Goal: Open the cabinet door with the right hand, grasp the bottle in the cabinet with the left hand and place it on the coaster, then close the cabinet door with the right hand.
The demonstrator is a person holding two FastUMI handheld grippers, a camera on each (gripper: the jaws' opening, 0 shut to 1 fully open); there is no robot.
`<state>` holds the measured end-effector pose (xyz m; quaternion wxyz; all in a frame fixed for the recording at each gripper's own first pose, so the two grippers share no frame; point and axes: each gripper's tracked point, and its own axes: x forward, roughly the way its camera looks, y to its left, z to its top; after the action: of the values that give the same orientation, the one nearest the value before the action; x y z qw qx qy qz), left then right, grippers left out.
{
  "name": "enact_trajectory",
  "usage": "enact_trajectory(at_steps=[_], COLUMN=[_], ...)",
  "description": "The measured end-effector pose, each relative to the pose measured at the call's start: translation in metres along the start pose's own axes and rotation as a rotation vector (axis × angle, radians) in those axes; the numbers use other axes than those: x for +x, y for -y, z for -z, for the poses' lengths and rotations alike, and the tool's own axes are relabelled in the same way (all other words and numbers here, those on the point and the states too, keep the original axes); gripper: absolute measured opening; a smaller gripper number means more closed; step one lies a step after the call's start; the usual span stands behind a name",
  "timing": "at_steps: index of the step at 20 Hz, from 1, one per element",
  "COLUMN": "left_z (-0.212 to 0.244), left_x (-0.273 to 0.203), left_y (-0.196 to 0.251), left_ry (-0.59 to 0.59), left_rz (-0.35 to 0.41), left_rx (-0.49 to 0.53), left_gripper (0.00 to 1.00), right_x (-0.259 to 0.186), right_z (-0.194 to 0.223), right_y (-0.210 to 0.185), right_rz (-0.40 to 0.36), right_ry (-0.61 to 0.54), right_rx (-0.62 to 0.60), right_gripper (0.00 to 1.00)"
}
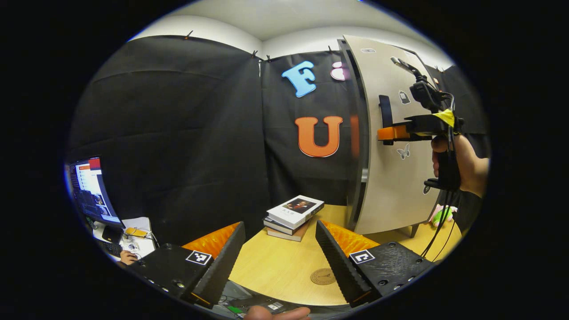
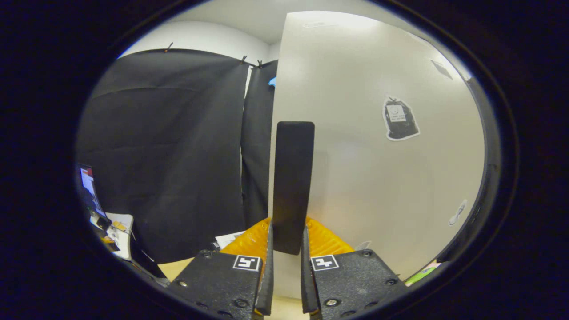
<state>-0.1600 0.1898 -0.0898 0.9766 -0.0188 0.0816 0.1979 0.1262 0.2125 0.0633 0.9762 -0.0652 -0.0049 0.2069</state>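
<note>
The cabinet door (image 2: 378, 169) is big and pale, and it has a dark handle (image 2: 292, 186) that stands straight up near the door's edge. In the right gripper view, the right gripper (image 2: 286, 266) has its two fingers squeezed on the bottom part of the handle, one on each side. In the left gripper view, the same door (image 1: 391, 178) stands on the far right side of the table, and the right gripper (image 1: 386, 133) reaches in from the side to the handle (image 1: 385, 111), with a hand (image 1: 462, 164) holding it from behind. The door has small stickers on it, one like a butterfly (image 1: 403, 151). The bottle is somewhere I cannot see. The coaster (image 1: 323, 276) is a small round thing that lies flat on the yellow table (image 1: 275, 266), in front of the door and nearer to the left gripper. The left gripper (image 1: 280, 253) hangs over the table with its fingers wide apart and nothing between them. A stack of books (image 1: 293, 215) sits on the table, just left of the door. A soft toy (image 1: 442, 214) lies near the door's bottom, on the other side. Far left of the door, a screen (image 1: 91, 189) glows beside a messy desk.
</note>
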Motion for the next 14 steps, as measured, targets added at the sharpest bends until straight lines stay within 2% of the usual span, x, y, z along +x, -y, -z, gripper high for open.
enact_trajectory(at_steps=[6, 14], left_z=[-0.013, -0.036], left_x=[0.011, 0.039], left_y=[0.029, 0.068], left_ry=[0.031, 0.059], left_rz=[0.083, 0.150], left_rx=[0.017, 0.012], left_gripper=[0.97, 0.97], right_x=[-0.010, -0.018], right_z=[0.003, 0.002], right_y=[0.005, 0.019], right_rz=[-0.069, -0.143], right_ry=[-0.002, -0.002], right_rx=[-0.003, 0.012], right_gripper=[0.29, 0.28])
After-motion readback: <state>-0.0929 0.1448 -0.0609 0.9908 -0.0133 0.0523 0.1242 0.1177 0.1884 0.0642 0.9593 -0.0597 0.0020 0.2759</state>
